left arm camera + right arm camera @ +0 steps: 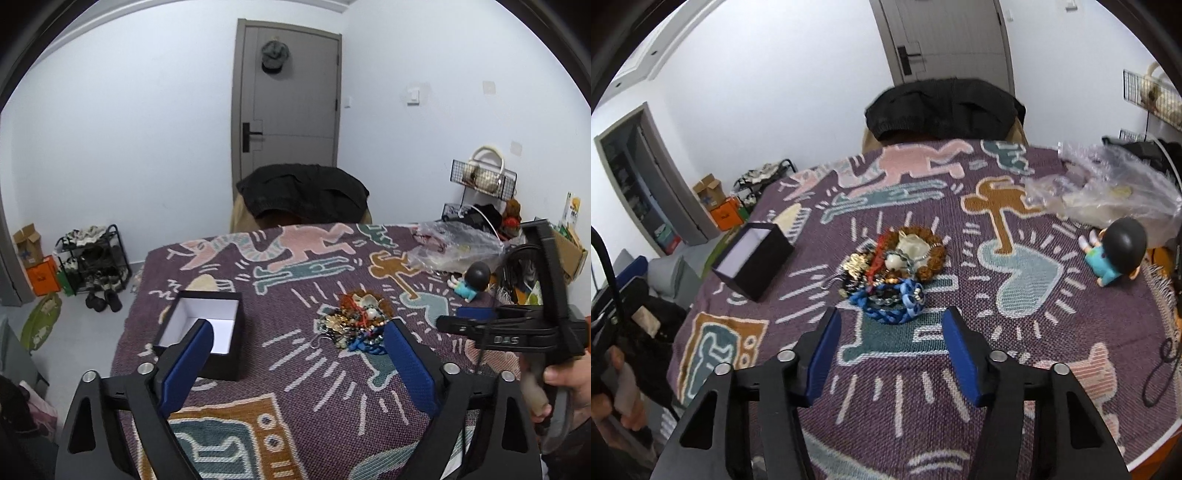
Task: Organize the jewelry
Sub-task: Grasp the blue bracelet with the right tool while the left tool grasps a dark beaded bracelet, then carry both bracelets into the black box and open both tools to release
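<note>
- Step in hand, as I judge it: the approach. The jewelry pile [892, 271] lies mid-table on the patterned cloth [997, 387], and the open black box [207, 332] stands apart to its left.
- The right gripper [890, 328] has its jaws parted and empty, just short of the blue chain [886, 301].
- The left gripper [299, 343] gapes wide, holding nothing.
- Next: pinch 1 piece without snagging others.
- Only the left view shows the hand [565, 380] on the right tool.

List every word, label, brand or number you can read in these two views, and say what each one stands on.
"DAS": white letters on the black body of the right gripper, seen in the left wrist view.
Yellow package by the wall: print too small to read.
Orange box on the floor: markings too blurred to read.
Nothing else readable.
</note>
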Tool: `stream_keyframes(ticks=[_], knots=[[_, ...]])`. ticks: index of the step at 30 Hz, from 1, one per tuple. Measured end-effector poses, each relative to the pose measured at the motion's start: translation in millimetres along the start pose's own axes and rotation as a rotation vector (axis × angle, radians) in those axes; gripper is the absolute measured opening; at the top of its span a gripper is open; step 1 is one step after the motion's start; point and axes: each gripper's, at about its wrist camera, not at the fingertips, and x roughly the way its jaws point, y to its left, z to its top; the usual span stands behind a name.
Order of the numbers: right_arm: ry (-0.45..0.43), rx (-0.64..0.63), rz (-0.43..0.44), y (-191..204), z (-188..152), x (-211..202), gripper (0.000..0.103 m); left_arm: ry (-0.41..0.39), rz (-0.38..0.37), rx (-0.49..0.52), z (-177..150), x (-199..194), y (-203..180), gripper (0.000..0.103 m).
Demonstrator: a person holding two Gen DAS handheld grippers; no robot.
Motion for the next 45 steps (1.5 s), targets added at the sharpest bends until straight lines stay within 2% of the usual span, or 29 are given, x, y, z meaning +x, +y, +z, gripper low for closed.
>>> stream_keyframes(ticks=[2, 11, 18, 21, 23, 24, 29, 31, 35, 39, 45], knots=[[0.029, 0.019, -0.003, -5.8, 1.0, 13.4, 0.05, 0.018, -0.017, -0.001, 0.6, 9.5, -3.3, 0.089], [0.095, 0.052, -0.026, -19.4, 3.7, 56.0, 0.05, 0.115, -0.051, -0.012, 0.8, 60.9, -8.3, 0.076], [0.132, 0.067, -0.04, -24.1, 3.8, 84.7, 0.048, 0.188, -0.08, -0.041, -2.9, 97.1, -11.2, 0.076], [0.15, 0.074, -0.042, -26.9, 4.0, 97.7, 0.034, 0.22, -0.087, -0.04, -2.7, 111.4, -16.2, 0.072], [0.157, 0.085, -0.036, -31.1, 3.7, 104.1, 0.016, 0.242, -0.09, -0.034, -2.6, 119.8, -19.9, 0.069], [0.151, 0.096, -0.023, -33.8, 3.4, 104.8, 0.013, 0.249, -0.095, -0.034, -2.8, 124.2, -21.3, 0.067], [0.093, 0.108, -0.006, -40.2, 2.7, 90.9, 0.011, 0.299, -0.145, -0.05, -4.5, 148.8, -31.2, 0.06], [0.075, 0.111, 0.009, -43.2, 2.8, 81.3, 0.011, 0.329, -0.151, -0.052, -6.8, 160.1, -35.9, 0.053], [0.045, 0.12, 0.014, -49.7, 4.3, 64.6, 0.011, 0.366, -0.169, -0.057, -13.6, 176.2, -41.6, 0.049], [0.016, 0.134, 0.011, -57.8, 5.5, 49.7, 0.011, 0.395, -0.161, -0.043, -22.7, 188.9, -45.4, 0.045], [-0.032, 0.131, -0.012, -60.7, 2.9, 27.6, 0.011, 0.421, -0.13, -0.03, -37.2, 202.3, -44.6, 0.028]])
